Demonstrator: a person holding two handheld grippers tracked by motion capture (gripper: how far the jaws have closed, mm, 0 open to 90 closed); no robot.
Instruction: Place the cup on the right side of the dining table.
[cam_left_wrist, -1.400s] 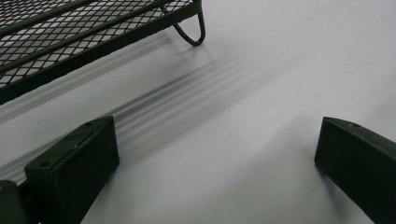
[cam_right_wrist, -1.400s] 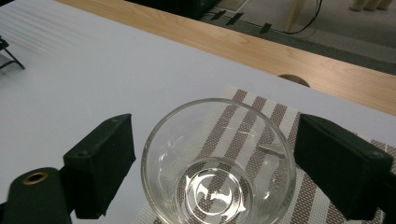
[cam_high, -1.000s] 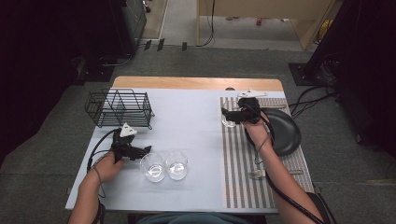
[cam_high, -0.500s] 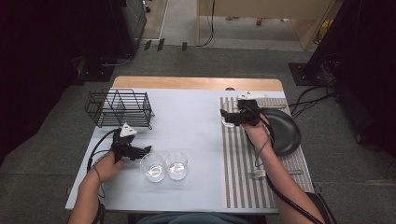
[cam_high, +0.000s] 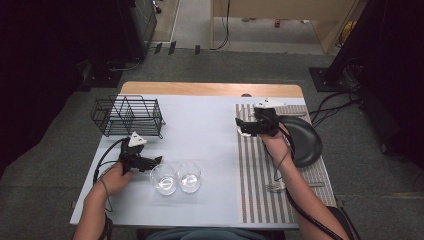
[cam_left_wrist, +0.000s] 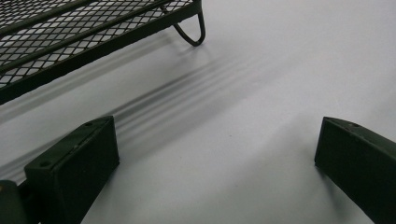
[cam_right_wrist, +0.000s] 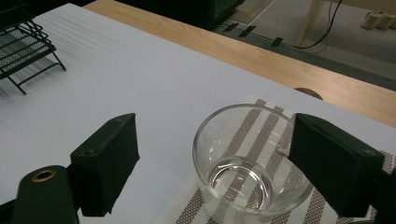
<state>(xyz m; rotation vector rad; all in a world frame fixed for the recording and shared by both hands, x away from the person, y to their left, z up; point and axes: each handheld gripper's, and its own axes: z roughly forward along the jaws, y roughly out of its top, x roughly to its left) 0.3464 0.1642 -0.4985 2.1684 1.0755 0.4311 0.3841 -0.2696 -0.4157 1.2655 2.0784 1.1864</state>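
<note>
Right hand-held gripper (cam_right_wrist: 210, 163) spread around small clear glass bowl (cam_right_wrist: 252, 163) on striped mat (cam_high: 260, 170), far right of worktop (cam_high: 210, 125); barely shifted since a second ago, grasp still pending. Left hand-held gripper (cam_high: 152, 161) spread, idle.

The right tool (cam_right_wrist: 212, 163) stands with its two black jaws spread wide, one at the lower left and one at the lower right. Between them sits a clear glass bowl (cam_right_wrist: 250, 165), upright and empty, closer to the right jaw, whether touching it I cannot tell, with a gap to the left jaw. The bowl rests on the corner of a brown-and-white striped placemat (cam_right_wrist: 322, 207) laid on the white desk (cam_right_wrist: 116, 79). A black wire rack (cam_right_wrist: 25, 46) stands at the far left, well apart from the bowl. Beyond the white surface runs a wooden edge (cam_right_wrist: 261, 56).
</note>
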